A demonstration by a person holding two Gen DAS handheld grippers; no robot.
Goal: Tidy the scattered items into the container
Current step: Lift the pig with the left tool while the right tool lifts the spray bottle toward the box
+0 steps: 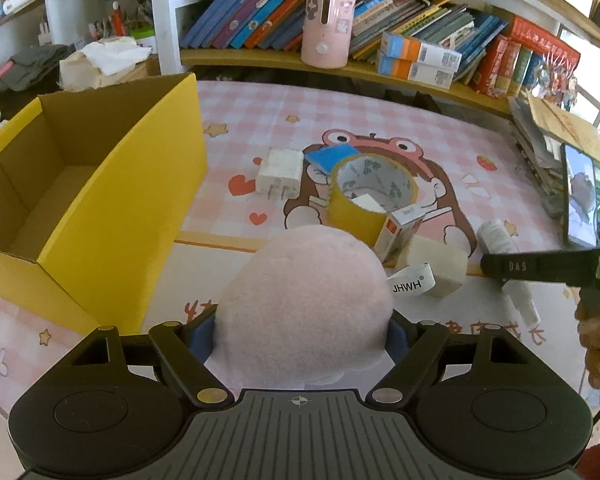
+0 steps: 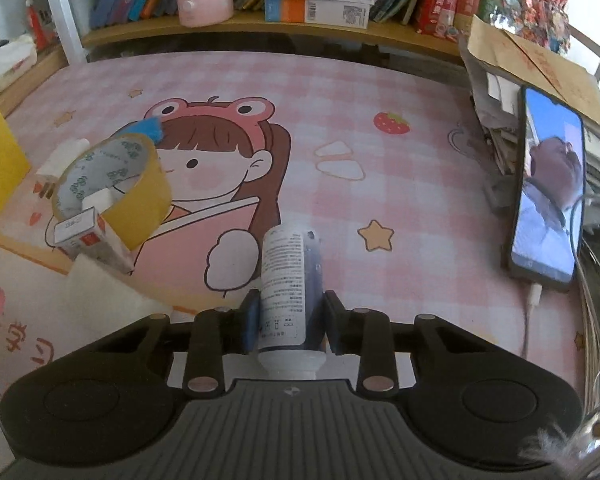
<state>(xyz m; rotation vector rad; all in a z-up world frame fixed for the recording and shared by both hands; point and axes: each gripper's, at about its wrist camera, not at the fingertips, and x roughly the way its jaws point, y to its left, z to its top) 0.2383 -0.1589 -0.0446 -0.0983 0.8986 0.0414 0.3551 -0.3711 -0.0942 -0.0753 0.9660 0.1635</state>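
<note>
pink plush ball (image 1: 306,300) fills the lower middle of the left wrist view, clamped between the blue pads of the left tongs (image 1: 304,334). a white ribbon tag printed "jhwh" (image 1: 411,281) sticks out at the ball's right side.

left of the ball, an open yellow cardboard box (image 1: 112,216) stands on the worktop (image 1: 380,120), which is covered with a pink checked mat bearing a cartoon girl in a frog hood. the part of the box's inside that shows looks empty.

just past the ball, near the centre of the frame, lies a cluster of loose items: a roll of yellow-brown packing tape (image 1: 360,200) standing on its side, a small red and white carton (image 1: 400,232) leaning against it, a white sponge block (image 1: 438,266) just right of the carton, a white plug adapter (image 1: 279,174) to the upper left, and a blue pad (image 1: 332,158) behind the tape.

in the right wrist view, the right tongs (image 2: 290,320) are closed on a white bottle with printed text (image 2: 288,280), which points up the frame. the tape and carton sit at the left edge there. at the right edge a smartphone (image 2: 548,196) with a lit screen leans against a stack of papers.

a shelf of books (image 1: 260,4) and a pink cylindrical container (image 1: 328,24) run along the top of the left wrist view.
</note>
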